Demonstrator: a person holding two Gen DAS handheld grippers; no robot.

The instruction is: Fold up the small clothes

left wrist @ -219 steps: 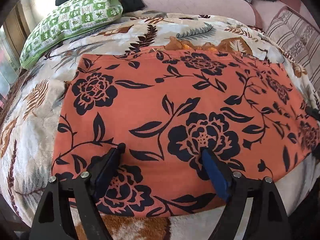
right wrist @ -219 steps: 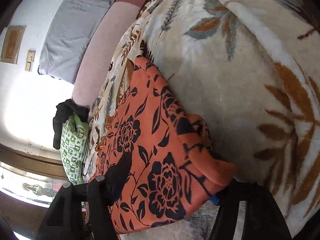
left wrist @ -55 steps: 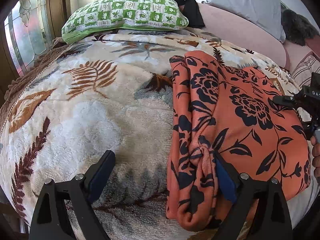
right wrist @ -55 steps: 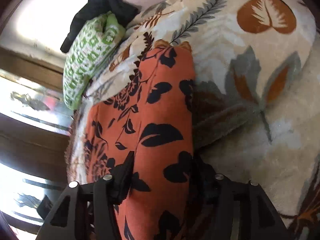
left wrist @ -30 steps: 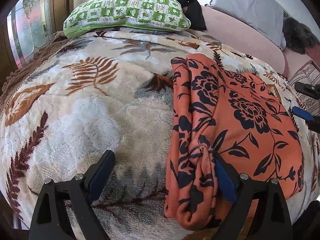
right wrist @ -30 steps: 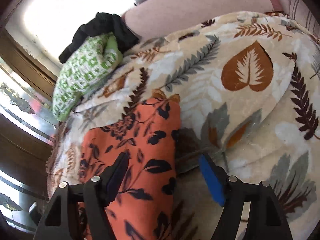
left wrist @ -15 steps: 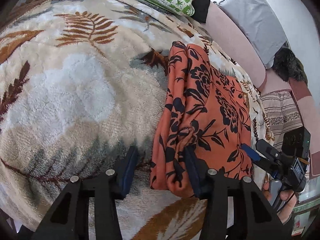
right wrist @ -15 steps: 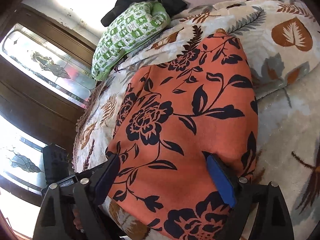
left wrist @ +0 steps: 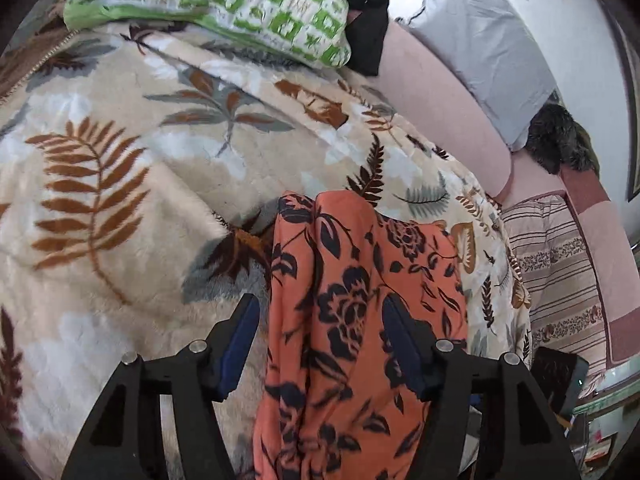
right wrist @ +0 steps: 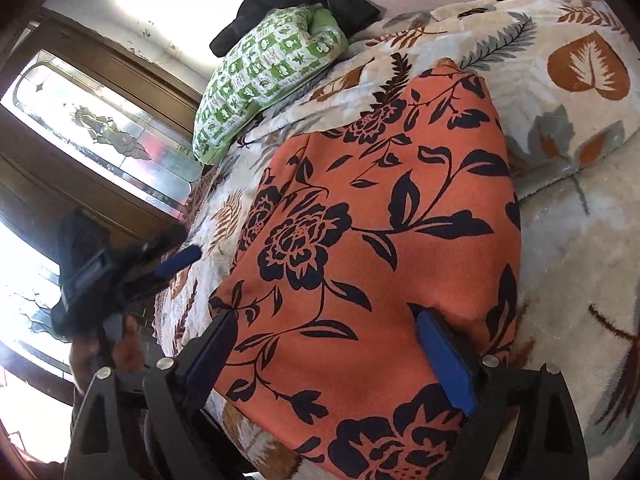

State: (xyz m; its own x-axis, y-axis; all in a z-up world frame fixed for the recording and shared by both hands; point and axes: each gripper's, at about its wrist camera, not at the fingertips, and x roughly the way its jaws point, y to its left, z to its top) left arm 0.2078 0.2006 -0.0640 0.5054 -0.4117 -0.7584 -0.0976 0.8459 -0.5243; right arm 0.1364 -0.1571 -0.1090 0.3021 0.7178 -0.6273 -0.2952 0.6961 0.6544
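Observation:
An orange garment with black flowers (left wrist: 360, 320) lies folded on a cream leaf-print blanket (left wrist: 120, 200). My left gripper (left wrist: 320, 320) is open, its blue pads on either side of the garment's near left edge. In the right wrist view the garment (right wrist: 380, 240) fills the middle. My right gripper (right wrist: 324, 340) is open over the garment's near end, both pads just above the cloth. The left gripper also shows in the right wrist view (right wrist: 176, 260), off the garment's far left side.
A green checked pillow (left wrist: 224, 8) and a black cloth (left wrist: 368, 12) lie at the head of the bed. A pink headboard (left wrist: 440, 108) and a grey pillow (left wrist: 480, 48) stand behind. A striped cushion (left wrist: 560, 280) is at the right. A wooden glazed door (right wrist: 100, 128) stands left.
My left gripper has let go of the garment's bunched edge, opened and swung to look along it. My right gripper has shifted slightly over the garment's near end.

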